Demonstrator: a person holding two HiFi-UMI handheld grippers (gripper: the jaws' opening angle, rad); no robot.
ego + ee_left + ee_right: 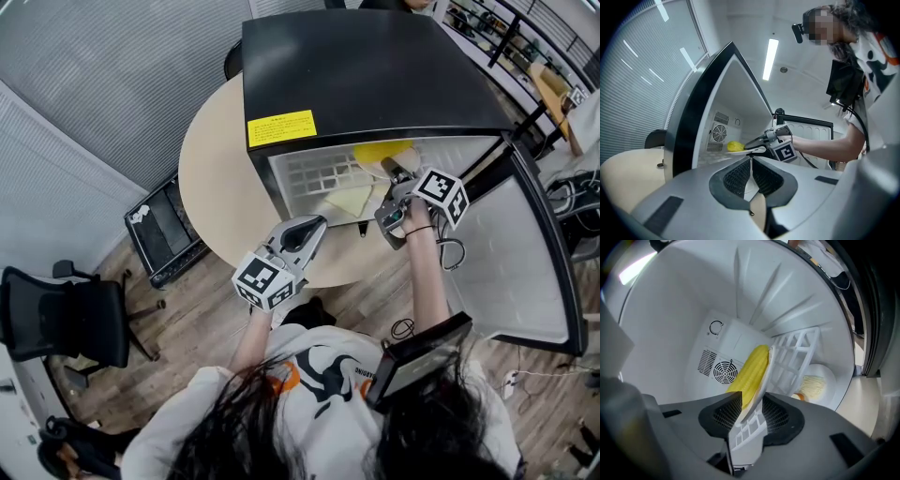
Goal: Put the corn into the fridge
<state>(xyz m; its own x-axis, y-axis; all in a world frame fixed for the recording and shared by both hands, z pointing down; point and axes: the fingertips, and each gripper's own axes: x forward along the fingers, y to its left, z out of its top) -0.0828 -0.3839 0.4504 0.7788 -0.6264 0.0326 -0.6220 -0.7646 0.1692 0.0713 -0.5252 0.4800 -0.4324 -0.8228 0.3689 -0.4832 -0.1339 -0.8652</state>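
Note:
The yellow corn (pixel 752 373) lies on a white plate (pixel 765 380) on the white wire shelf (pixel 797 352) inside the black mini fridge (pixel 366 75), whose door (pixel 525 253) stands wide open to the right. My right gripper (pixel 752 401) reaches into the fridge mouth. The plate's near rim sits between its jaws, and the pads stand apart from it, so it is open. In the head view the corn (pixel 382 152) shows just past that gripper (pixel 398 178). My left gripper (pixel 314 225) hangs shut and empty in front of the fridge.
The fridge stands on a round beige table (pixel 211 169). A second plate with pale food (pixel 813 385) sits under the shelf. On the floor at the left are a black crate (pixel 164 230) and an office chair (pixel 56 314).

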